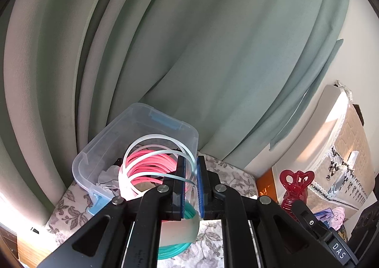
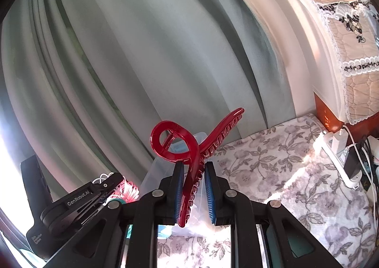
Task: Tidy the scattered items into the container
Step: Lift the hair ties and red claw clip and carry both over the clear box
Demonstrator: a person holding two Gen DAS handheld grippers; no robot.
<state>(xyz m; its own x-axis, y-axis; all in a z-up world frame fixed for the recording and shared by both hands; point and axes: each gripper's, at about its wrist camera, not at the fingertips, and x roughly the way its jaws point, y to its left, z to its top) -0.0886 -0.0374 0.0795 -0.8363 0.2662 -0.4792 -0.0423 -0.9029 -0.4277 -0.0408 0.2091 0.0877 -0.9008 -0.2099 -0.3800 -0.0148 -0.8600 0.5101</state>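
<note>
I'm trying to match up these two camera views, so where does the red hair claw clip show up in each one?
Left wrist view: the red hair claw clip is at lower right, held up beyond the clear plastic container.
Right wrist view: the clip is at centre, clamped in the right hand-held gripper.
Shared landmark: the clear plastic container.

Glossy translucent red plastic hair claw (image 2: 189,149); behind it, clear smooth plastic container (image 1: 113,140); underneath, matt floral cloth (image 2: 272,161).
</note>
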